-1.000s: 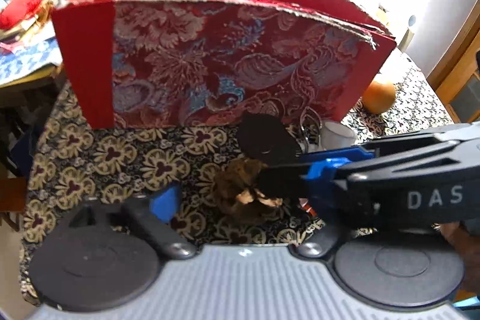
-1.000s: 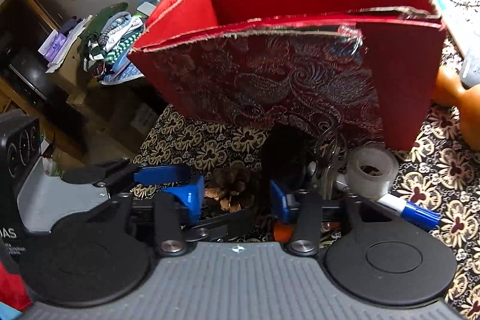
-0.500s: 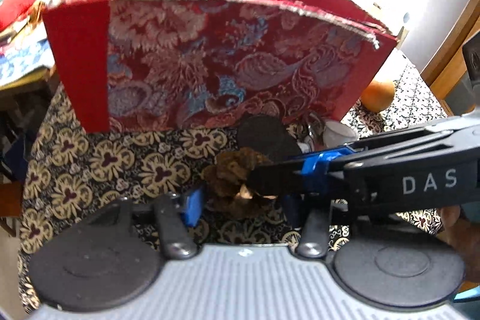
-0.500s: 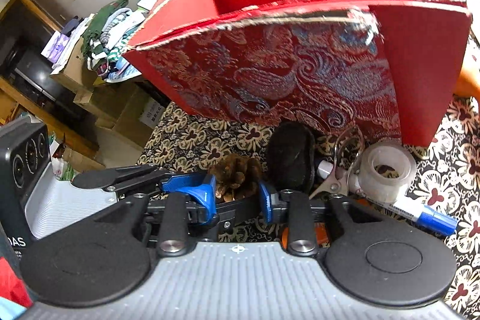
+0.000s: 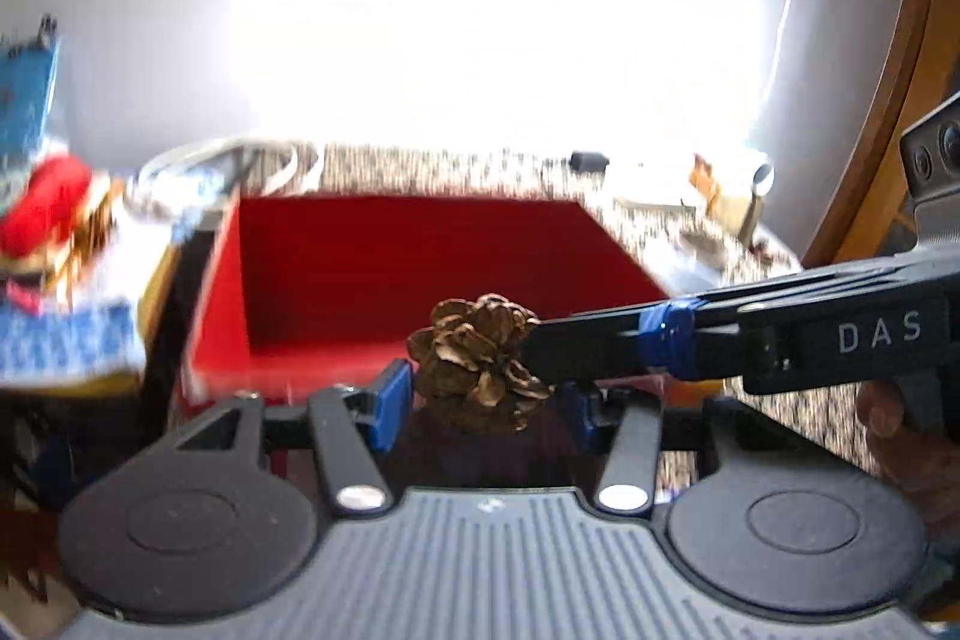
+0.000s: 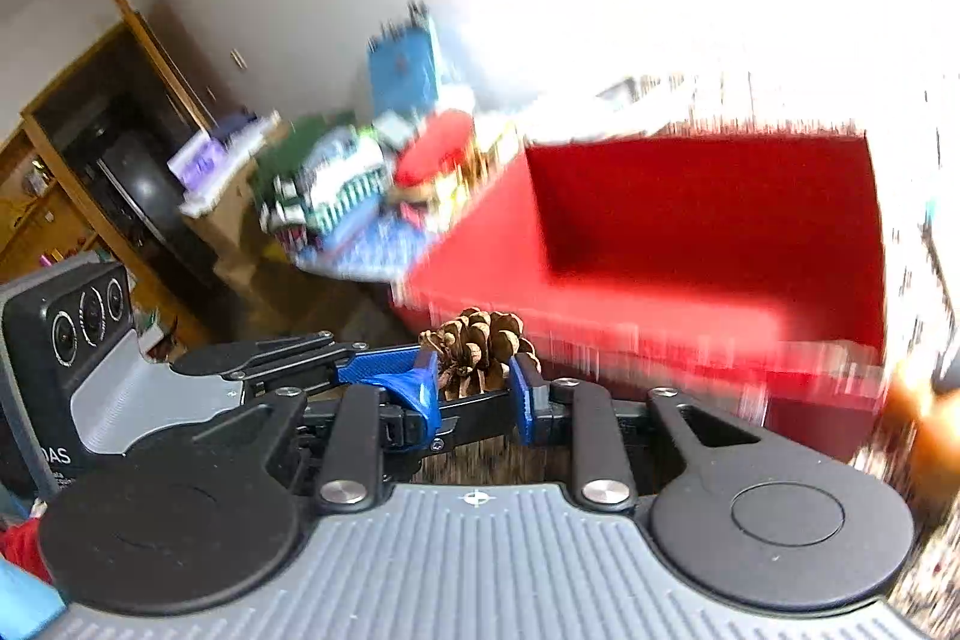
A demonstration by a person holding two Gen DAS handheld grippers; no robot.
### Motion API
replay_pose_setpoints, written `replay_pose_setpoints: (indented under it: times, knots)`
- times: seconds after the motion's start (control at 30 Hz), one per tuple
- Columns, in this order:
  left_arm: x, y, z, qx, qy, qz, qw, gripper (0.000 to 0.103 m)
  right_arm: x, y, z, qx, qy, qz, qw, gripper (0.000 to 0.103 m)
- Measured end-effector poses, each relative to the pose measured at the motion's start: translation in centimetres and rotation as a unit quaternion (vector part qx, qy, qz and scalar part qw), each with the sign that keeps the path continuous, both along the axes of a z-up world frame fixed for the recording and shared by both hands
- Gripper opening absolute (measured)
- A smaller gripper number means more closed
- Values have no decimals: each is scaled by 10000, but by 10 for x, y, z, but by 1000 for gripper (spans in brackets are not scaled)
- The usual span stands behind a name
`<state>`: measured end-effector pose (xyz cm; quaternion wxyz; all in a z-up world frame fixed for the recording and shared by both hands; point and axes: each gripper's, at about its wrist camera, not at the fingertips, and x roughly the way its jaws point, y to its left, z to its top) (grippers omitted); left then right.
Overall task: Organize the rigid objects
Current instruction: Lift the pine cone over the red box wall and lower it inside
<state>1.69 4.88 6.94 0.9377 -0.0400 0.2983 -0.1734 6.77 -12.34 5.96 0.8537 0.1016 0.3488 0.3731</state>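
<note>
Your right view smears the red box (image 6: 708, 244) and the clutter (image 6: 336, 184) behind it into streaks. In your left view the window glare wipes out the far wall, and the pinecone (image 5: 480, 358) hides the box's near rim. The orange thing (image 6: 918, 406) at the right edge is cut off, perhaps a fruit.

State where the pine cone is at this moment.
In both wrist views the pine cone sits low at centre, between the pads of both grippers, lifted in front of the open red box.

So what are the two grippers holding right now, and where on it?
Both hold one pine cone above the red box. The right gripper is closing on its sides; the left gripper flanks its lower part.
</note>
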Motion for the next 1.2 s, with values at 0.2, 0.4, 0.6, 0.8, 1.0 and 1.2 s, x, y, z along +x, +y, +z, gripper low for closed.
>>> replay_pose_setpoints:
  times: [0.2,0.4,0.6,0.8,1.0,1.2]
  knots:
    - [73,-1,5,198,45,284,9994,50,69,15,4,-272,-182,-100,9994,7]
    - [151,5,-31,490,823,666,9932,50,151,34,-28,-647,520,-54,9965,8]
    - [191,9,-61,1170,1592,1115,9739,50,188,50,-61,-646,1214,123,9904,7]
    - [208,19,-68,1054,2312,1532,9550,54,204,59,-80,-346,1630,158,9859,7]
    - [208,24,-66,788,2451,1617,9527,56,207,58,-88,-122,1571,-54,9875,11]
    - [201,25,-61,635,2160,1681,9597,60,205,43,-82,424,1333,-348,9896,15]
